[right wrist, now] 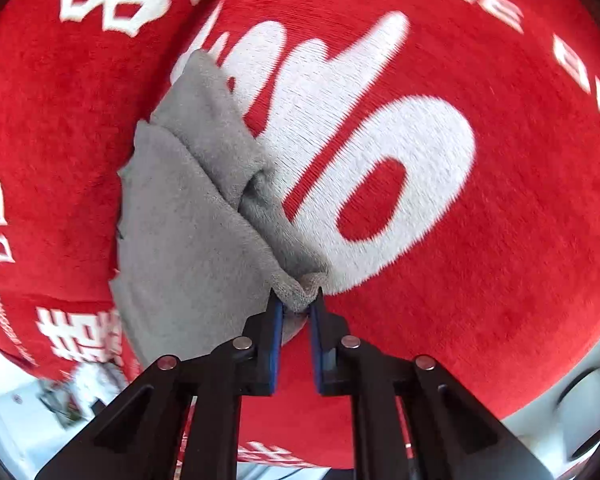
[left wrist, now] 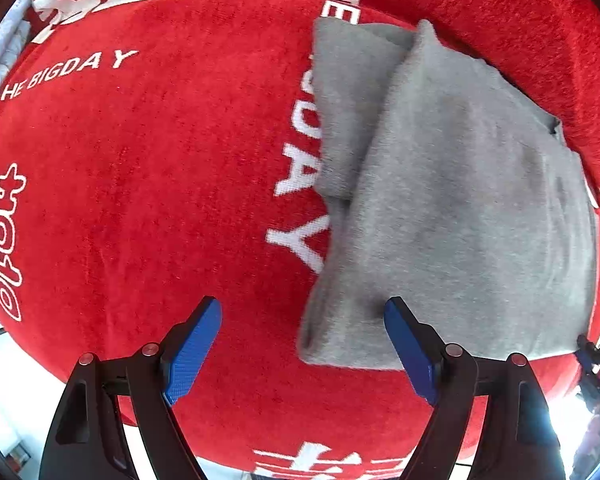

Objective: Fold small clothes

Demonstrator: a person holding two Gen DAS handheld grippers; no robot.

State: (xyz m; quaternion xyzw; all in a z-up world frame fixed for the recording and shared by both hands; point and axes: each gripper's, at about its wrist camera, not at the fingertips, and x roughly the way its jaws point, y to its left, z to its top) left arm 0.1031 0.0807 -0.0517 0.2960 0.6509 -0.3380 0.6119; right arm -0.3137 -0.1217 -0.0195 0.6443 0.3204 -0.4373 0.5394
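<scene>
On the left, your left gripper (left wrist: 302, 344) is wide open and holds nothing. Its left blue pad (left wrist: 194, 354) is over the bare red blanket (left wrist: 140, 200) with white lettering, and its right pad is over the near left corner of the grey garment (left wrist: 460, 200). It seems to hover there; I cannot tell if it touches the cloth.

The grey garment lies to the right of this gripper. It looks already folded in part, with a narrower layer showing at its far left edge. Its long axis runs from near to far, leaning a little to the left at the far end.

On the right, your right gripper (right wrist: 296, 300) is closed on a bunched corner of the grey garment (right wrist: 188, 220). In the right wrist view the cloth runs away from the fingers toward the far left, over the red blanket (right wrist: 500, 280).

I judge the fold is in progress. The right hand has the cloth already, so it is nearer for the coming move. The left hand needs only a small shift to the right to take the near corner under it.
</scene>
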